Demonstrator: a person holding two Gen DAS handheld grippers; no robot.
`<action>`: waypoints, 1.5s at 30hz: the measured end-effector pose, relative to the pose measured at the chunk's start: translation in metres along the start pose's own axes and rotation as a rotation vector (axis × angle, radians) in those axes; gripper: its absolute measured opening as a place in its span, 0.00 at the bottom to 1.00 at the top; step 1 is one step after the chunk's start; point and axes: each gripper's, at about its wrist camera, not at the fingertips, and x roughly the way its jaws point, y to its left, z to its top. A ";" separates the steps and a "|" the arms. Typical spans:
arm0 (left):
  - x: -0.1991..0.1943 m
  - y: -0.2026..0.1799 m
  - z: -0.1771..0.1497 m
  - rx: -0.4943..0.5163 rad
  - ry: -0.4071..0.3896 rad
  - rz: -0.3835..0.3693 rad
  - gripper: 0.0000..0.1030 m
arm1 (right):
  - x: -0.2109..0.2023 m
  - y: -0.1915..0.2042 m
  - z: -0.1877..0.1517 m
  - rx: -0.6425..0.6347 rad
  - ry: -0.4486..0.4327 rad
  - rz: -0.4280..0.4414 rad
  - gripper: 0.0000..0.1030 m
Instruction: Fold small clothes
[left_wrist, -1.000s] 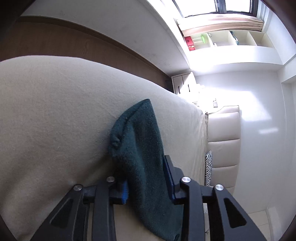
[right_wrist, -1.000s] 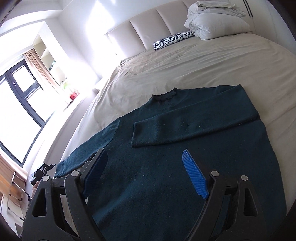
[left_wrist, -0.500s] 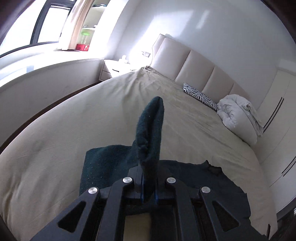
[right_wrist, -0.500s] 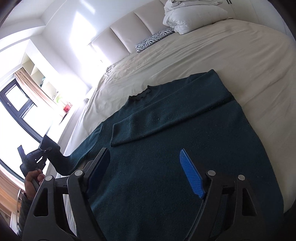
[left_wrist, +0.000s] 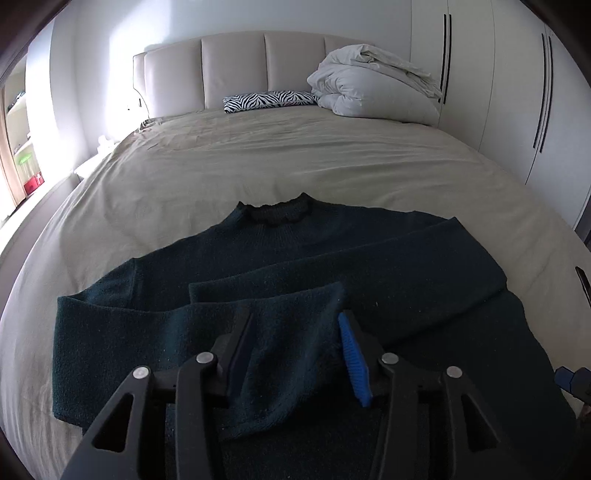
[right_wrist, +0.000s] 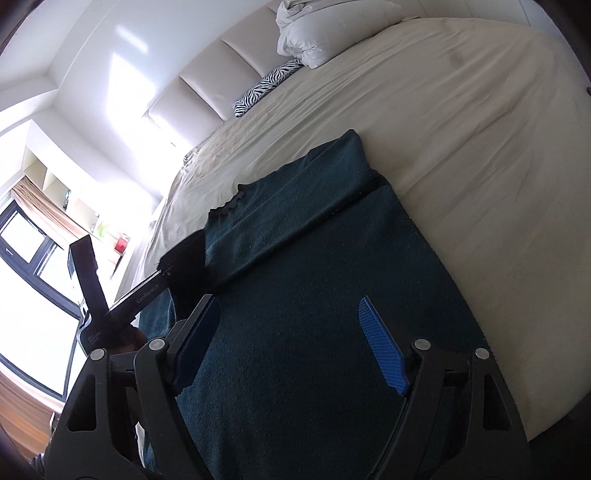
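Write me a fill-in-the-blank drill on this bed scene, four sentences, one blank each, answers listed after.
1. The dark green sweater lies spread on a beige ____.
2. The pillow by the headboard has a ____ pattern.
3. The sleeve lying between the fingers of the left tool is folded across the sweater's ____.
4. The pads of the right tool are coloured ____.

Missing words: bed; zebra; body; blue
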 end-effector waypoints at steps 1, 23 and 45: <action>-0.006 0.000 -0.003 0.008 -0.013 0.015 0.70 | 0.002 -0.003 0.000 0.002 0.005 -0.001 0.75; -0.064 0.204 -0.066 -0.449 -0.064 0.009 0.74 | 0.230 0.117 0.054 -0.083 0.425 0.059 0.45; -0.004 0.269 -0.030 -0.525 0.052 0.032 0.61 | 0.219 0.100 0.131 -0.325 0.337 -0.123 0.07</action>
